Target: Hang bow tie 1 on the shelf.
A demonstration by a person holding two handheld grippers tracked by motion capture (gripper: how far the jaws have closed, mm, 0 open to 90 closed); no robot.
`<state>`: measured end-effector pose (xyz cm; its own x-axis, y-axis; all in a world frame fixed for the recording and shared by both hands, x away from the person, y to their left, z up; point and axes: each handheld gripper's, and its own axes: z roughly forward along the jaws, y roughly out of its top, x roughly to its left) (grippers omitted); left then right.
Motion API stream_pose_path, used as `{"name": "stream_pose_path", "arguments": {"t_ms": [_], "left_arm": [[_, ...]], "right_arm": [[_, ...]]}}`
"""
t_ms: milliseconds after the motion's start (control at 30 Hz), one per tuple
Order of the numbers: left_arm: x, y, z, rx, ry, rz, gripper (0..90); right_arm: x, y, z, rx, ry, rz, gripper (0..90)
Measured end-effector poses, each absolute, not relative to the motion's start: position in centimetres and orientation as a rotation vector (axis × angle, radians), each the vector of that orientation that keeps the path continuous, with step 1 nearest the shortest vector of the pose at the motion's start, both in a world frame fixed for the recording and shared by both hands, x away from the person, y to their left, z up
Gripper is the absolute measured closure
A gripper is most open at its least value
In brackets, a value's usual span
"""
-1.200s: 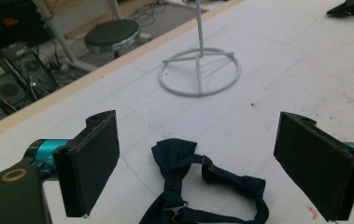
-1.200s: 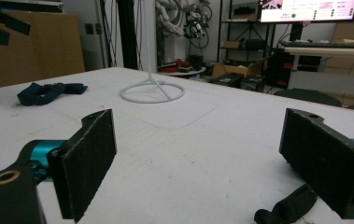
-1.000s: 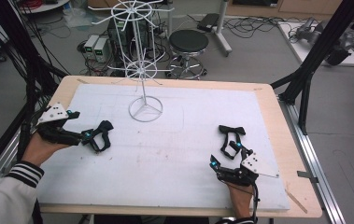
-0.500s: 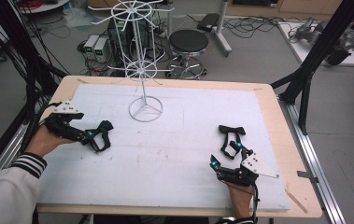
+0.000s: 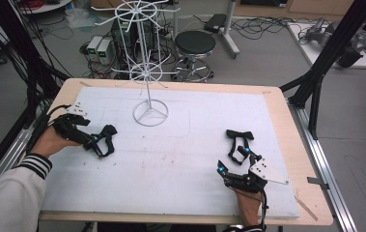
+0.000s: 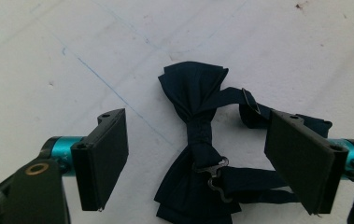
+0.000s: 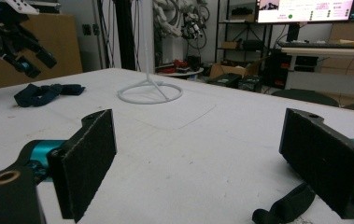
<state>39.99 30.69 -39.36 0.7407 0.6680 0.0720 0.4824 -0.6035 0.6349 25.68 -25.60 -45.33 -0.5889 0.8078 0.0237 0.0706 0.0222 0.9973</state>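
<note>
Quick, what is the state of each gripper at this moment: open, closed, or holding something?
Left gripper: open, jaws just been closing, either side of a dark bow tie, not pressing it.
Right gripper: open, holding nothing.

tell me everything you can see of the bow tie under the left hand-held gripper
The bow tie is dark navy, of smooth woven-looking cloth, pleated into two wings around a central knot. A thin strap with a metal hook and a slider loops off to one side. It lies flat on the white table cover, between the open jaws of the left hand-held gripper, which have just been closing; neither pad touches it yet.
</note>
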Motion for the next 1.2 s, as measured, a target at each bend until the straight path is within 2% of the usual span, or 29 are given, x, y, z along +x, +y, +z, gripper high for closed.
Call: {"name": "stream_pose_path", "arguments": {"t_ms": [633,800,1200], "left_arm": [[40.8,29.4,-41.1,2.453,0.914,0.362,30.6],[40.9,29.3,-41.3,2.465,0.942,0.373,36.2],[40.9,29.0,-41.5,2.483,0.949,0.341,56.2]], "right_arm": [[25.7,-25.6,-45.3,0.893,1.719,1.626,10.3],[25.7,-25.6,-45.3,0.895,1.719,1.627,10.3],[25.7,-25.7,-45.3,0.898,1.718,1.625,10.3]]}}
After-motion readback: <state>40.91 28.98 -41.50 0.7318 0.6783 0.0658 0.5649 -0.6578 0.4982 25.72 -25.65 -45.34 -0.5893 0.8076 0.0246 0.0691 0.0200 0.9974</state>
